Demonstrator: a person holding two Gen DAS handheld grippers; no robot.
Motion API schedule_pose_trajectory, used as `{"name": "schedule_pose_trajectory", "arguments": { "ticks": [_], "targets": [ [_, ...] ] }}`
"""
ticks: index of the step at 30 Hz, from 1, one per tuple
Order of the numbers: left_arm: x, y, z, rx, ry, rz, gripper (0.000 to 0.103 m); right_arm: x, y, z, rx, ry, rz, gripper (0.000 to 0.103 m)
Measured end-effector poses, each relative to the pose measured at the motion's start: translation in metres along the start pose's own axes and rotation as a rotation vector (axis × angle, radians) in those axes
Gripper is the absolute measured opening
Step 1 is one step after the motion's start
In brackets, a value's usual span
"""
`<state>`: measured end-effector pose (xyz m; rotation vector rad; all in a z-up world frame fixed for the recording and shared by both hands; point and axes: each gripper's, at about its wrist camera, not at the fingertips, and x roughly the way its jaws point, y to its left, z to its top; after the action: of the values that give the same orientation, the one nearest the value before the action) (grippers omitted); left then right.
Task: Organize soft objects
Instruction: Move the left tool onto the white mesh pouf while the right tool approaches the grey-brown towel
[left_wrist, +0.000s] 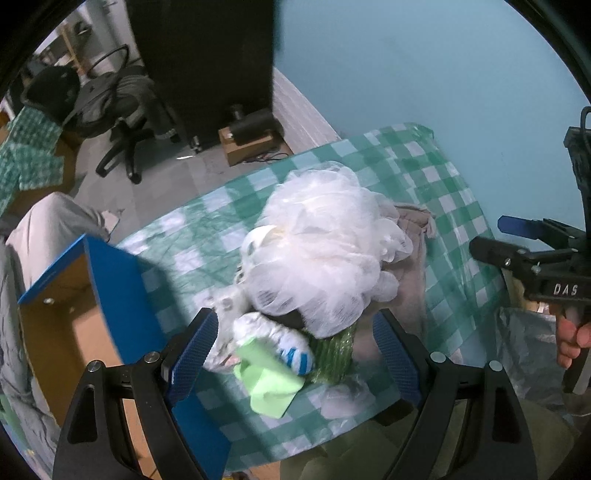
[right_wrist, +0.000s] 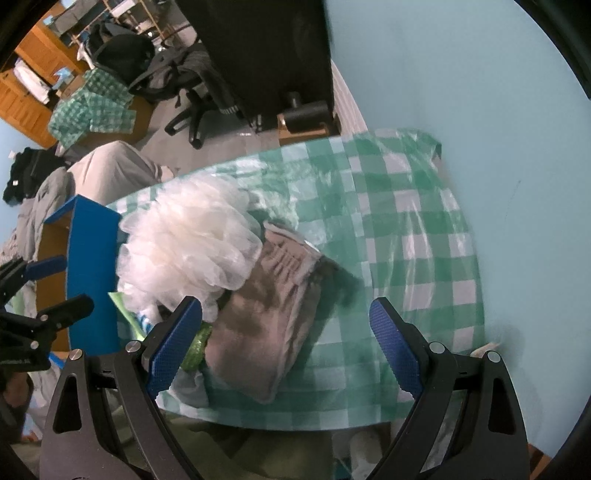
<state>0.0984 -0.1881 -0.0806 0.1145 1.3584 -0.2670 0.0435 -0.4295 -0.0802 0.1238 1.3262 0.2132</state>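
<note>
Risk: pile topples | left tongs (left_wrist: 295, 354) wide, empty, over pile's near edge | right tongs (right_wrist: 286, 345) wide, empty, above grey towel (right_wrist: 266, 328) | white mesh loofah (left_wrist: 325, 247) tops the heap mid-tabletop (left_wrist: 436, 177), striped sock (left_wrist: 295, 356) and green cloth (left_wrist: 269, 384) at 6 o'clock | blue box (left_wrist: 122, 291) at 9 o'clock | loose mesh may snag neighbours, dragging them off the near edge.

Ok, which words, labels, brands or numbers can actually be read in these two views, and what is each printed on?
"DAS": white letters on the black body of the right gripper, seen from the left wrist camera.
Pale print on the black body of the left gripper, seen from the right wrist camera: too blurred to read.
Nothing else carries legible text.
</note>
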Motion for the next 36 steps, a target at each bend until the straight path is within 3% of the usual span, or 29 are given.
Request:
{"name": "schedule_pose_trajectory", "arguments": {
  "ticks": [9,22,29,36],
  "targets": [
    [0.04,-0.03,0.021,0.072,0.05,-0.04,0.087,0.019,-0.014,-0.011,0.028,0.042,-0.013,0.091],
    [0.094,-0.041,0.04,0.124,0.126,0.02,0.087,0.042,-0.018,-0.008,0.022,0.078,-0.012,0.091],
    [0.12,-0.036,0.05,0.125,0.156,0.034,0.1,0.045,-0.019,-0.007,0.027,0.088,-0.006,0.091],
    [0.142,-0.026,0.058,0.13,0.187,0.07,0.101,0.051,-0.021,-0.009,0.026,0.111,0.0,0.091]
  ]
}}
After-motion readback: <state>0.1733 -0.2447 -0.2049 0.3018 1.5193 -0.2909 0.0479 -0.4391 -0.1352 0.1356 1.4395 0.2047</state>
